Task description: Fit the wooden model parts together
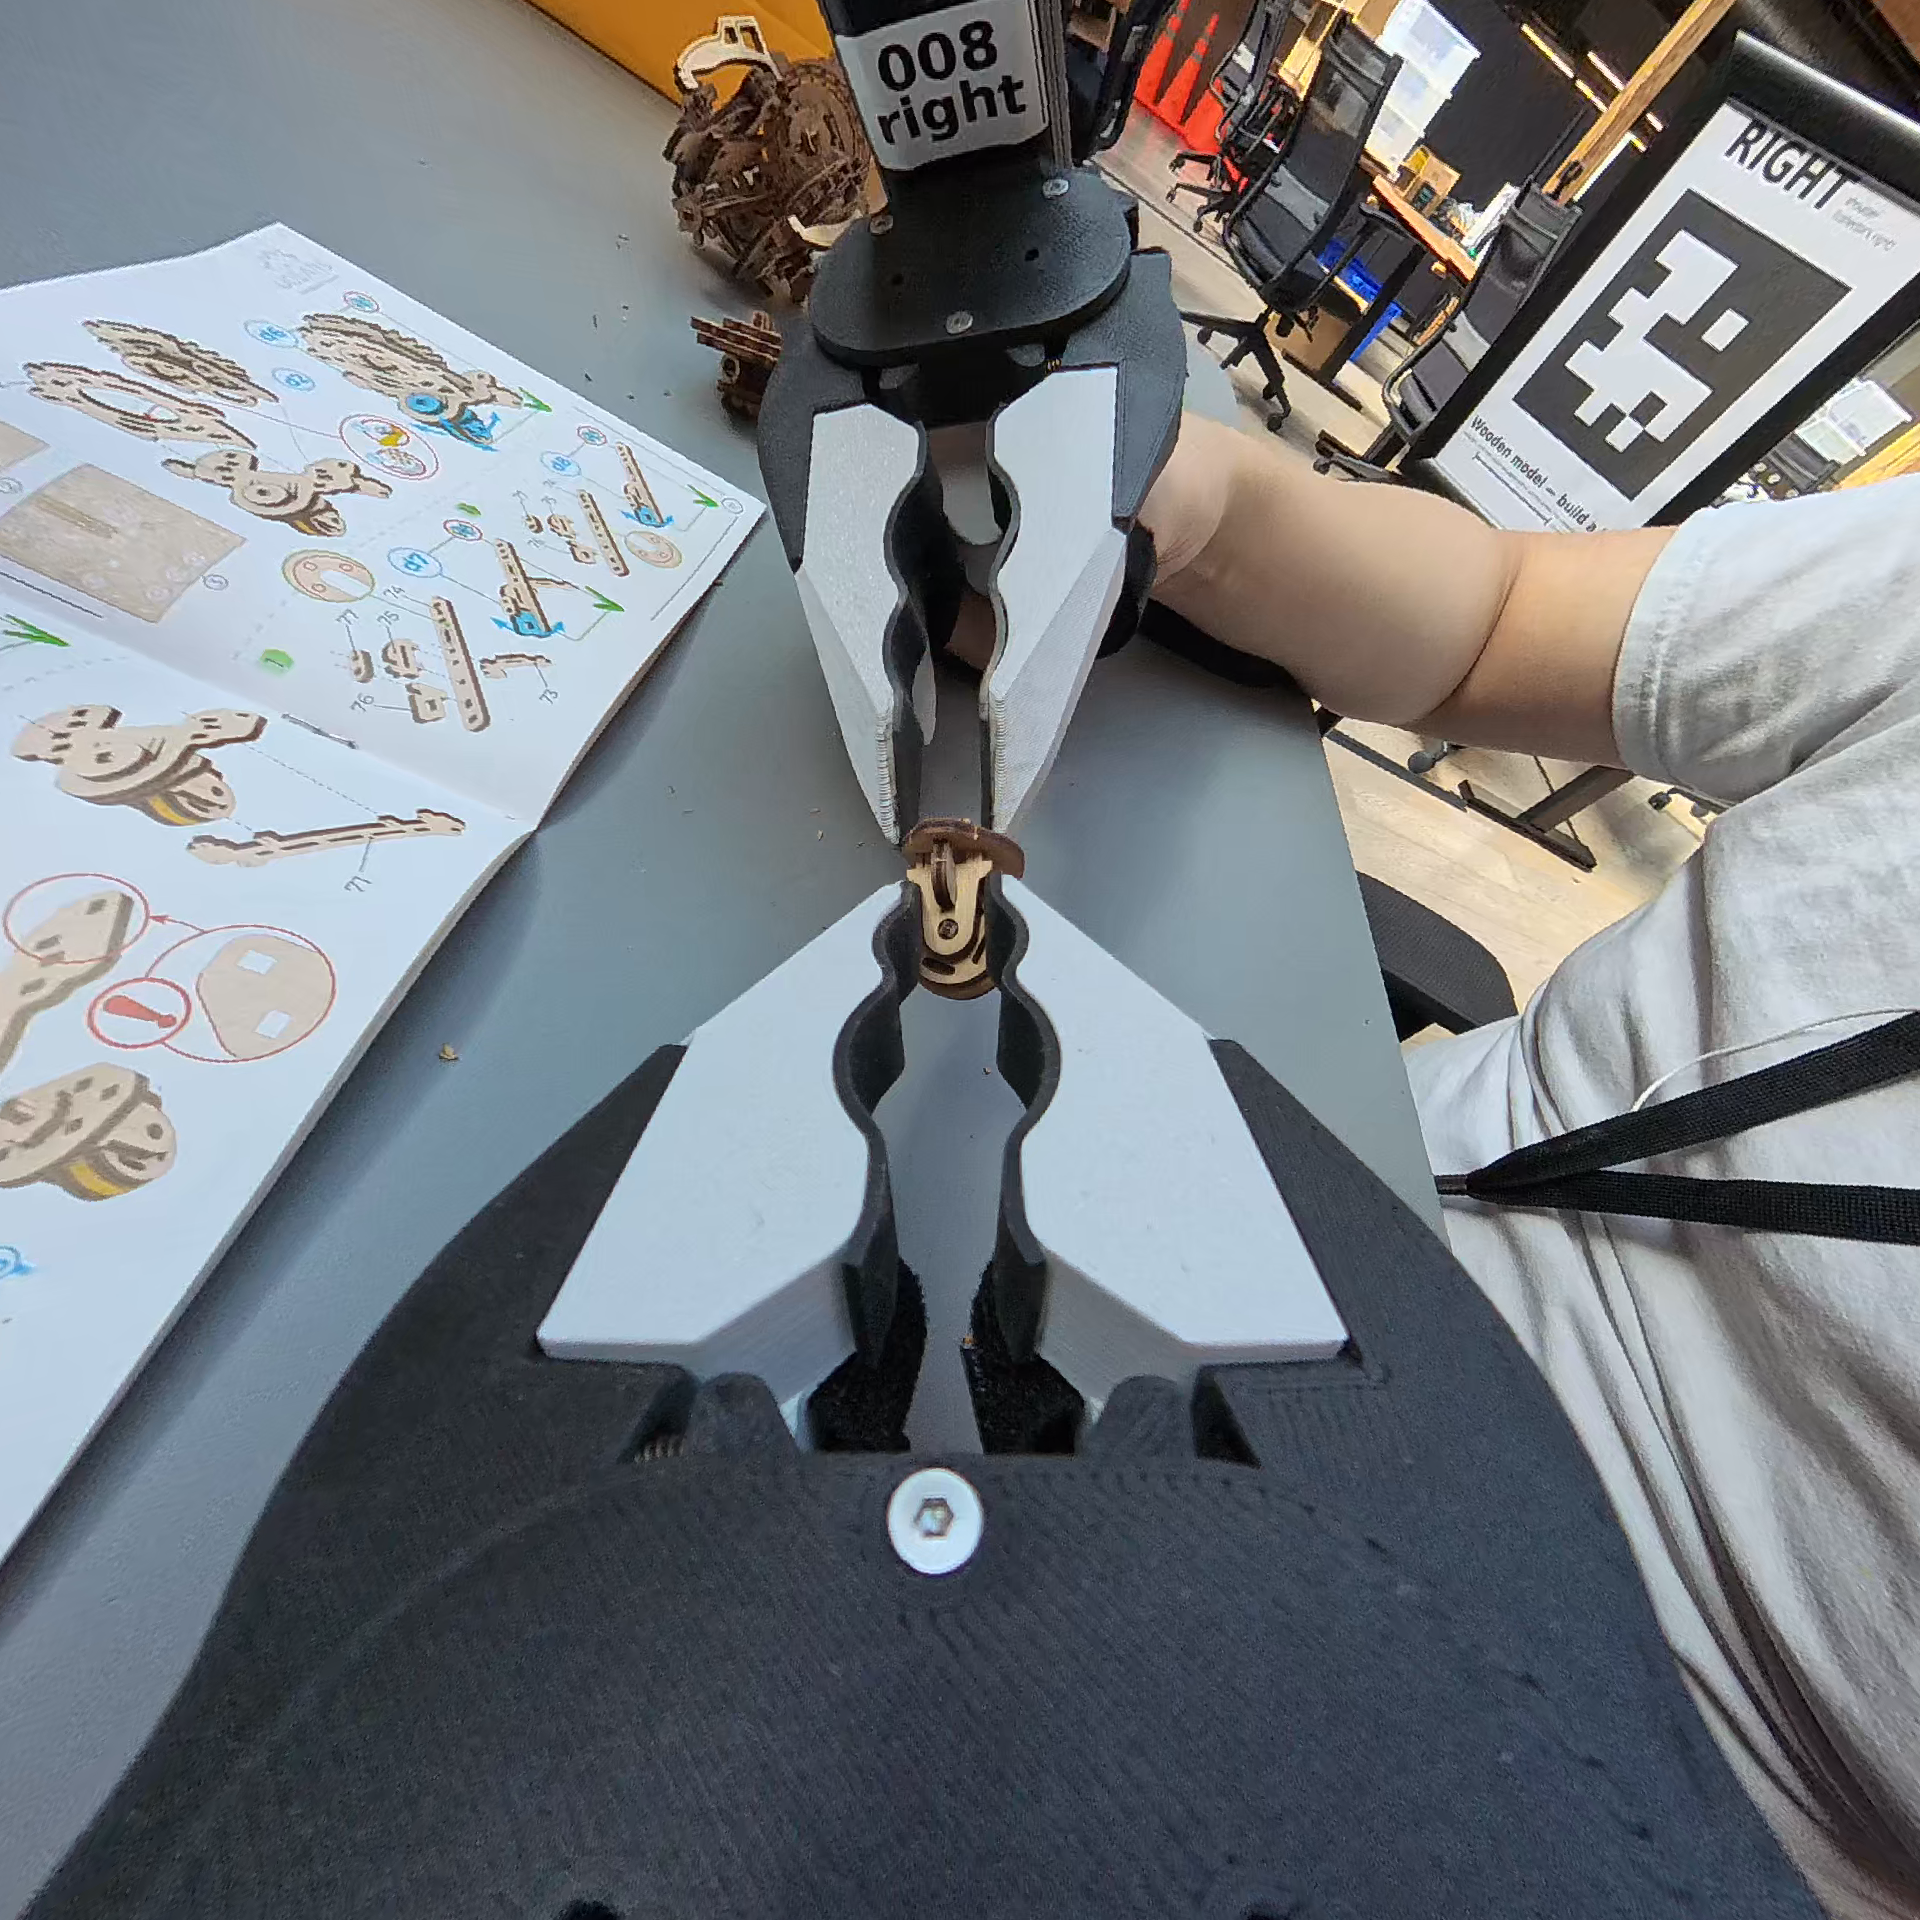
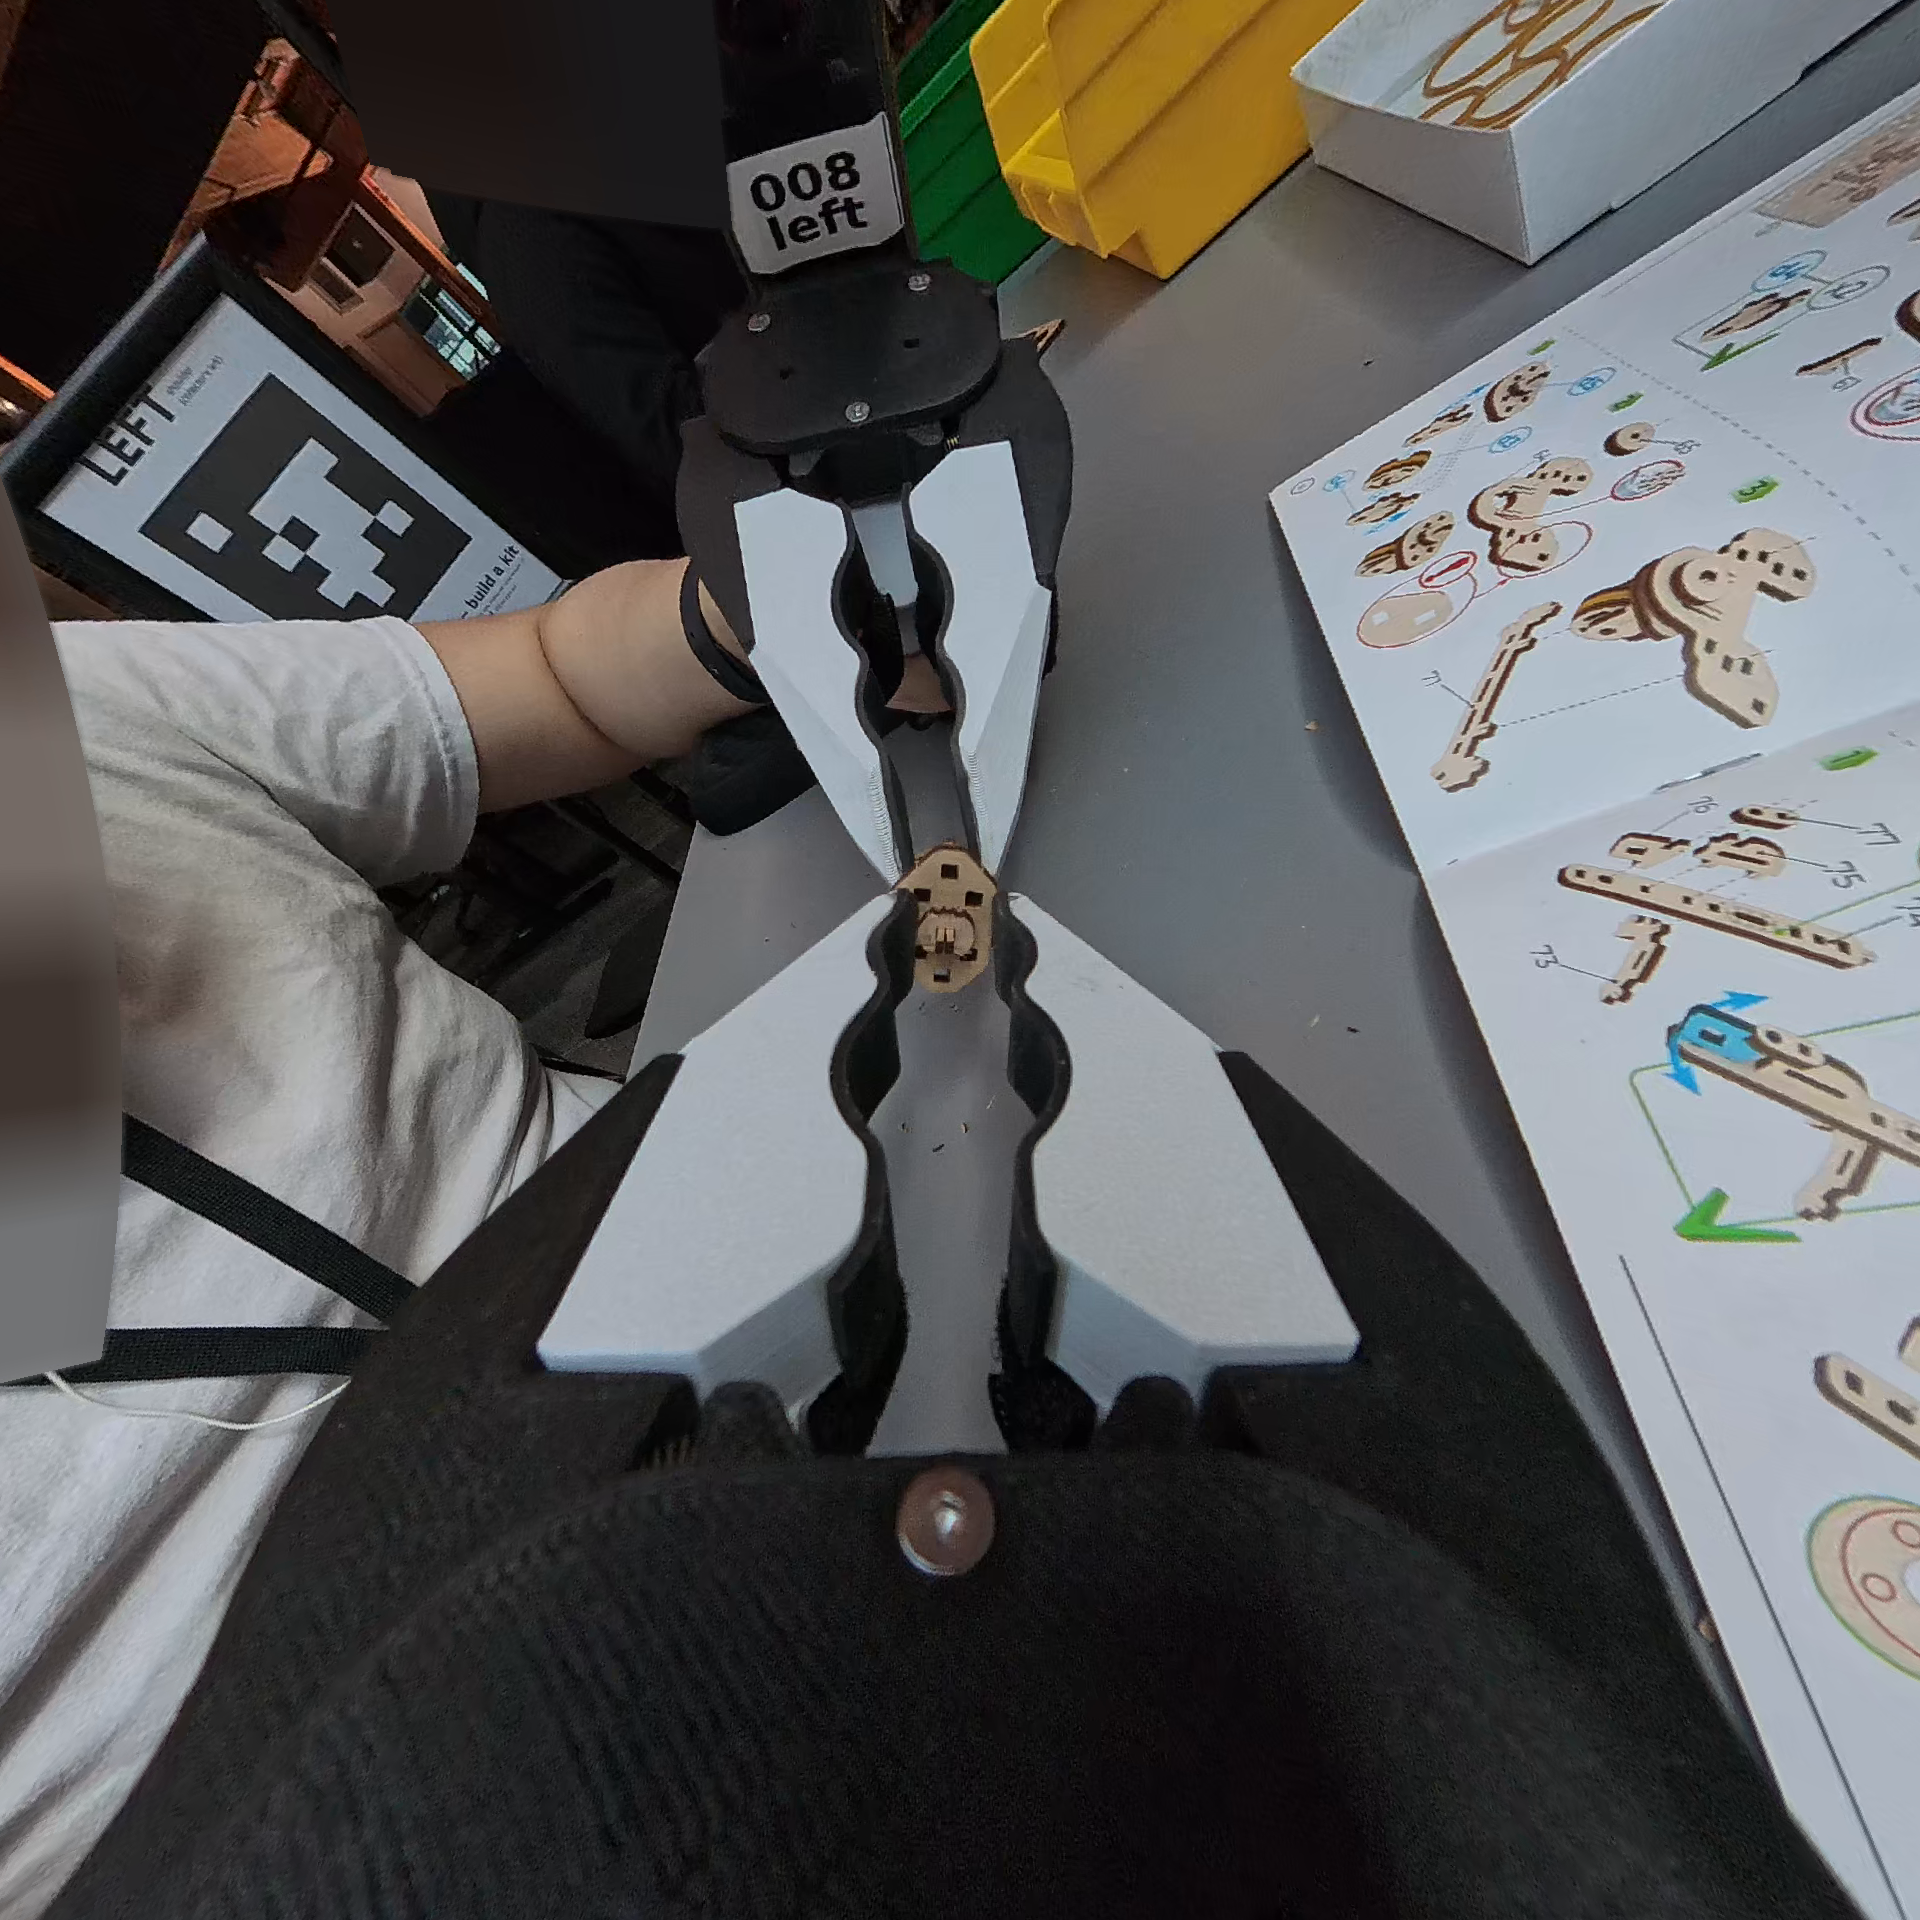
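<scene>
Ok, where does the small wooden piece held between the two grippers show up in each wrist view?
Left wrist view: small wooden piece at centre, between the near fingertips.
Right wrist view: also at centre, between the near fingertips.
Shared landmark: the open instruction booklet, left in one view, right in the other.

Left tongs [image 1: 948,899] and right tongs [image 1: 940,826] meet tip to tip over the grey worktop [image 1: 665,914], closed on one small wooden part [image 1: 951,925]; no passage between them. The instruction sheet [image 1: 312,582] lies flat on one flank. Beyond stand a wooden assembly [image 1: 764,177], a yellow bin [image 2: 1132,135] and a white box [image 2: 1558,135]. Bare worktop lies beneath the tongs.
</scene>
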A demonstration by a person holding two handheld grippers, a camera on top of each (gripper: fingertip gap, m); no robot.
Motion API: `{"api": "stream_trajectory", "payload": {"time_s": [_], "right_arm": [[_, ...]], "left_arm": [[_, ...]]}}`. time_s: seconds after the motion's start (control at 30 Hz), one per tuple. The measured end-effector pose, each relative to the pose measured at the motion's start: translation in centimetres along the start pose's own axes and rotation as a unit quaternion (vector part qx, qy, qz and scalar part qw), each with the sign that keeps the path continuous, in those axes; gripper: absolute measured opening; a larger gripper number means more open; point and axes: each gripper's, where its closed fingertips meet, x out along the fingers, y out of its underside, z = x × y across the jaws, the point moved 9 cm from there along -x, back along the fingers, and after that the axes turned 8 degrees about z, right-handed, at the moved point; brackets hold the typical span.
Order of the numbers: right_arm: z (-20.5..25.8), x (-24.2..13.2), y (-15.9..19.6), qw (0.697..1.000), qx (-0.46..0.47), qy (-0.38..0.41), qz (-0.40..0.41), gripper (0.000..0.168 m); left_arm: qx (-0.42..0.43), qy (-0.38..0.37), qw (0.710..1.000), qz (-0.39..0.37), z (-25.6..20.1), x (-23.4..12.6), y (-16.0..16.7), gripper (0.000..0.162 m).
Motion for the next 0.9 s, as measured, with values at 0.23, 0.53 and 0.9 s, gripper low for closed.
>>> {"api": "stream_trajectory", "payload": {"time_s": [0.23,0.53,0.9], "right_arm": [[0.2,0.1,0.1,1.0,-0.013,0.022,0.003,0.005],[0.6,-0.1,-0.1,0.999,-0.037,0.028,0.009,0.0],[1.2,-0.4,-0.4,0.995,-0.08,0.063,0.001,0.001]], "left_arm": [[-0.006,-0.012,1.0,0.013,0.2,0.3,0.1,0.009],[0.009,-0.019,1.0,0.003,0.0,0.3,0.0,0.01],[0.059,-0.05,0.997,-0.011,-0.5,0.1,-0.2,0.01]]}}
